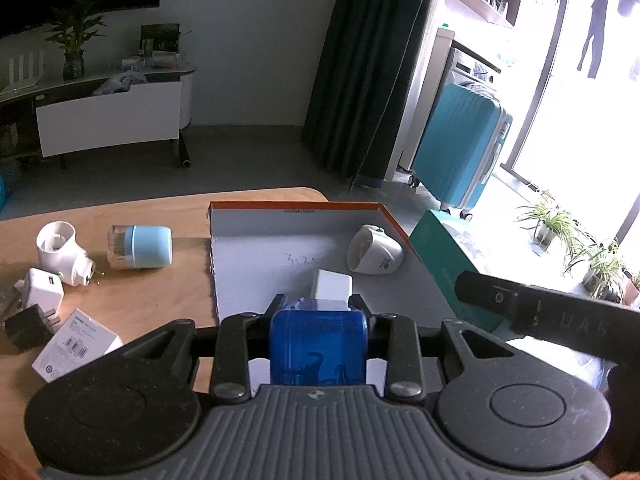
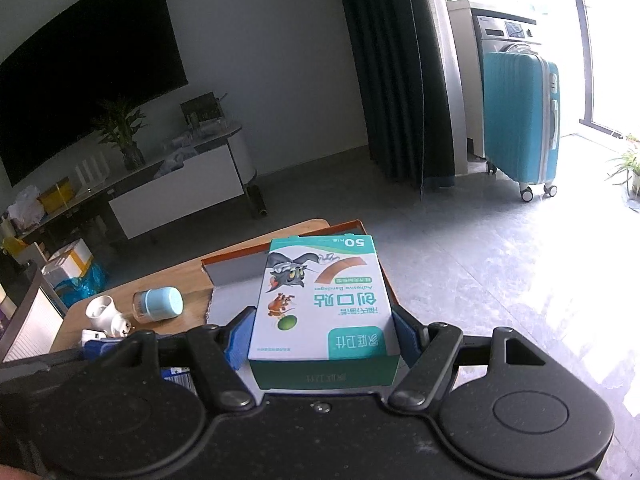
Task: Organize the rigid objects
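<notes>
suitcase (image 2: 520, 120): teal, upright | curtain (image 1: 360, 72): dark | potted plant (image 1: 74, 40): on TV stand (image 1: 108, 116)

- desk (image 1: 120, 208): warm light wood.
- tray box (image 1: 380, 210): orange rim, pale grey-white inside with dark handwriting.
- bandage box (image 2: 324, 300): white top, teal-green sides and corner patch, grey cartoon cat, brown mouse, tan plaster strip.
- left gripper (image 1: 319, 304): black, with blue pads closed on a deep blue case (image 1: 319, 344).
- right gripper (image 2: 322, 336): black, blue pads.
- jar (image 1: 140, 246): clear body, pale blue cap.
- plug adapter (image 1: 60, 250): white.
- charger (image 1: 28, 326): black.
- suitcase (image 1: 464, 144): turquoise, ribbed.
- curtain (image 1: 360, 60): dark green.
</notes>
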Tool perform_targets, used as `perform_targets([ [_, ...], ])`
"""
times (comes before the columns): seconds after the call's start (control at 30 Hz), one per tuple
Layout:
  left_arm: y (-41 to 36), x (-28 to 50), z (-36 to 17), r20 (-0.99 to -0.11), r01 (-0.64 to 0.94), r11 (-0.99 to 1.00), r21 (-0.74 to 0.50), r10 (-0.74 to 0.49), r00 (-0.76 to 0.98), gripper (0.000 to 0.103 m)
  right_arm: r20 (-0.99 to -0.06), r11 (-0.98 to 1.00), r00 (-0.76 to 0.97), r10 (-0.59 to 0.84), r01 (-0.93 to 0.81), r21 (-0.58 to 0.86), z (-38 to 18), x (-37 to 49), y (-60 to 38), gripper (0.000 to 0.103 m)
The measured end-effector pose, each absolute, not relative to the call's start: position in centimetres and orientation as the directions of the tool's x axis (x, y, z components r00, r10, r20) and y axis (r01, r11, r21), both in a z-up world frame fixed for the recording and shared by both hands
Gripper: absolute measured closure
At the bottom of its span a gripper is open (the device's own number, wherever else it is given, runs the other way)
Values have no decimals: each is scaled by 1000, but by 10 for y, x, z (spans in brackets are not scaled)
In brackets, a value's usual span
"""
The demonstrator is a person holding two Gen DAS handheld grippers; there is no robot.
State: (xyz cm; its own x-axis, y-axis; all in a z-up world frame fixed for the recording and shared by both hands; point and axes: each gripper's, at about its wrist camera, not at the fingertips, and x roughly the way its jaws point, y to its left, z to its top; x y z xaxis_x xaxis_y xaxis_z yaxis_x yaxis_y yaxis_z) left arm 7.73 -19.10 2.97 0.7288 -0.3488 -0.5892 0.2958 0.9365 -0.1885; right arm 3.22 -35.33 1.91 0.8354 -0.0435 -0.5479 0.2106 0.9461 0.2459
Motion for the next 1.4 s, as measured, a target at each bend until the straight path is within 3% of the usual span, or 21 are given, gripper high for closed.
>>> perform_targets([
  [0.87, -203, 135, 25, -618, 285, 938, -196, -344, 707, 70, -636, 946, 769, -59, 246, 209, -1, 68, -358, 19],
  [1.4, -232, 183, 23, -613, 324, 929, -180, -363, 701, 70, -642, 950, 762, -79, 253, 183, -7, 74, -353, 19],
])
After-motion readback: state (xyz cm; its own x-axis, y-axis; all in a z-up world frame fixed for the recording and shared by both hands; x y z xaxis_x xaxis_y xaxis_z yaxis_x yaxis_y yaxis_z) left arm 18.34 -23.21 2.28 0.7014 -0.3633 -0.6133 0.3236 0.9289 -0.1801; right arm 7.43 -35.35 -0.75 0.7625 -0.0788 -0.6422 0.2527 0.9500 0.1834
